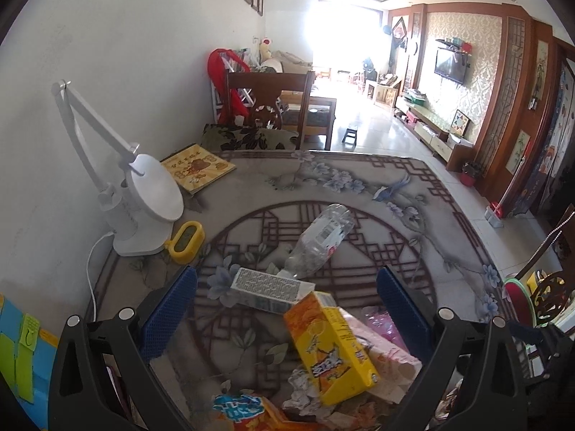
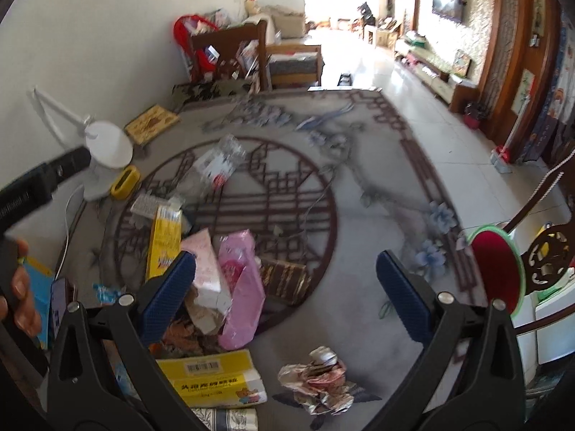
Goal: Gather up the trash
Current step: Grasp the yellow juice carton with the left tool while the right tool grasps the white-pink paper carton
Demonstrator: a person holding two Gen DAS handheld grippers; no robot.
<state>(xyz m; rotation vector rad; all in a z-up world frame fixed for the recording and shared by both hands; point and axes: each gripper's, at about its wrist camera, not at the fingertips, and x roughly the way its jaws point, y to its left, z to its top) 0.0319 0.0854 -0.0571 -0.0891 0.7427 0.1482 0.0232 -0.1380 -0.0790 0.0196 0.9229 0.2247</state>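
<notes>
The left hand-held gripper hangs with fingers spread wide and empty above a yellow drink carton, which leans on a pink packet; a clear plastic bottle lies beyond on the patterned tabletop; the right hand-held gripper is likewise agape, a crumpled wrapper lying below it near a pink bag.
</notes>
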